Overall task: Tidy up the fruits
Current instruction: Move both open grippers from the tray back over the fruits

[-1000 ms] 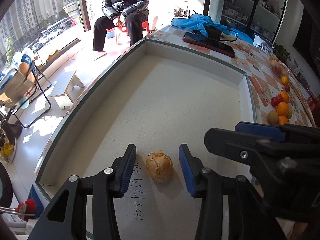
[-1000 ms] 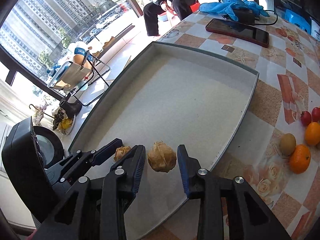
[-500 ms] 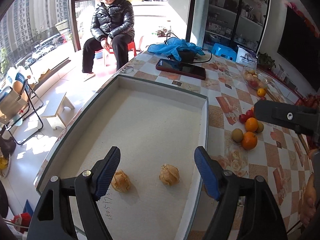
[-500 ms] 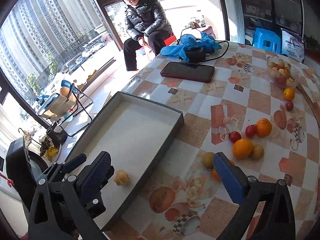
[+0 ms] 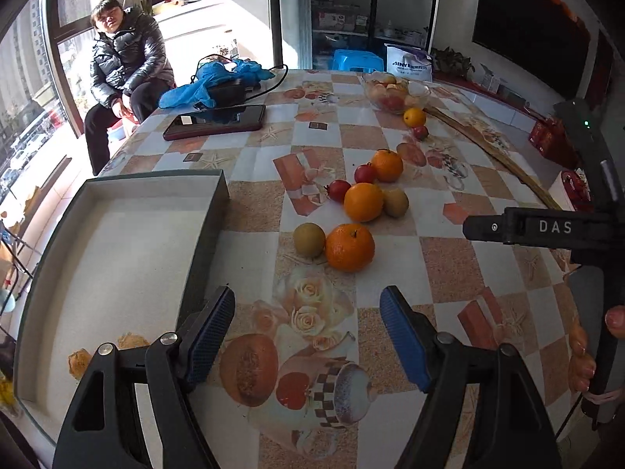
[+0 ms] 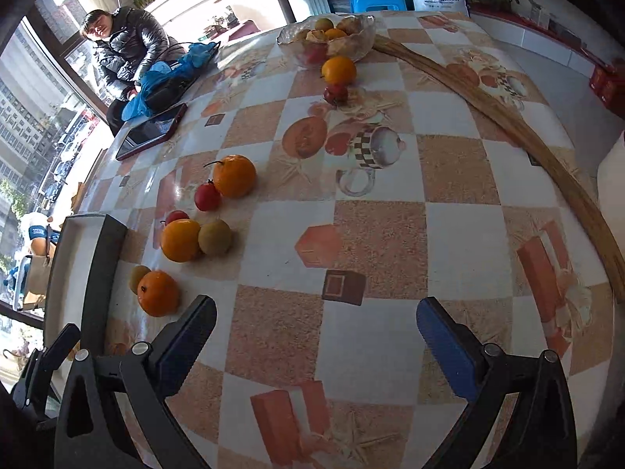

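Observation:
A grey tray [image 5: 218, 191] at the left holds two tan wrinkled fruits [image 5: 80, 361] near its front edge. Loose on the tablecloth lie oranges [image 5: 349, 247] [image 5: 363, 201] [image 5: 386, 165], two brown fruits [image 5: 309, 239] and small red fruits [image 5: 338, 190]. My left gripper [image 5: 306, 312] hangs open above the printed cloth, just short of the nearest orange, with nothing between its pads. My right gripper [image 6: 316, 312] is wide open over bare cloth, and the nearest orange [image 6: 158, 293] sits to its left beside the tray wall [image 6: 105, 258].
A glass bowl [image 6: 328, 45] of fruit stands at the far side with an orange [image 6: 338, 70] and a red fruit [image 6: 336, 93] before it. A long wooden strip [image 6: 508, 125] runs along the right. A dark tablet [image 5: 215, 121], blue cloth [image 5: 218, 82] and a seated person [image 5: 125, 66] are beyond.
Both grippers opened wider, let go of the tan fruits in the tray and swung right, out over the tablecloth toward the loose fruit.

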Available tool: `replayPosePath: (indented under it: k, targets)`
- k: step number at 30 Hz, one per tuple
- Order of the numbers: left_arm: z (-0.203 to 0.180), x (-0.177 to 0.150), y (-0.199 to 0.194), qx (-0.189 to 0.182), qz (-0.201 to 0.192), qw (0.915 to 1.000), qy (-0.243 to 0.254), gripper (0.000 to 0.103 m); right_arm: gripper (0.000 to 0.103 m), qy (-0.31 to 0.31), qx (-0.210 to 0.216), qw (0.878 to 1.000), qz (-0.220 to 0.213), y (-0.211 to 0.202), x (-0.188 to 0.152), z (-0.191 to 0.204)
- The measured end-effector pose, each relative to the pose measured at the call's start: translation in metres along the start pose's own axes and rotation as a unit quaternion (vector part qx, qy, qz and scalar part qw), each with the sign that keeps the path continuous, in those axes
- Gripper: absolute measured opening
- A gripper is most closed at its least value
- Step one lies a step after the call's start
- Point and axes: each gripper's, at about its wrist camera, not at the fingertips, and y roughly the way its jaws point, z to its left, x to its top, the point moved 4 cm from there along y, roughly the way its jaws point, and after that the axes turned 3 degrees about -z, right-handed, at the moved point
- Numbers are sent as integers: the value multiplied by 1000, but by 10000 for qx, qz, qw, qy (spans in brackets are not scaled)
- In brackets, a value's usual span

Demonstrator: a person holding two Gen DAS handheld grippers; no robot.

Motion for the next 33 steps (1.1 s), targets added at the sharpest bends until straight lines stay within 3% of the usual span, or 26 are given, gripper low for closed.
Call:
replayPosePath:
  k: [5, 10, 21, 27, 29, 31, 33]
  targets:
    - [-9, -11, 23, 29, 308, 9992, -240, 80, 103, 46, -311, 9995, -17, 9, 2, -26]
    - [-12, -16, 31, 53, 376, 9987, -336, 80, 103, 57, -303, 9995, -61, 16, 23, -28]
    - [3, -15, 39, 77, 332, 9971, -684, 80, 103, 118, -496, 9953, -823, 38, 122, -11]
    - [5, -13, 44, 256, 134, 9979, -572, 80, 103, -112, -728, 9921, -1015, 68, 158, 0]
    - [5, -12, 46, 289, 97, 9981, -537, 81, 98, -213, -757, 9912, -1063, 77, 164, 3]
    - [6, -10, 48, 309, 71, 9981, -520, 81, 72, -299, -786, 9912, -1023, 87, 167, 6]
    - [5, -8, 49, 302, 63, 9983, -497, 81, 57, -347, -839, 9904, -1038, 93, 168, 6]
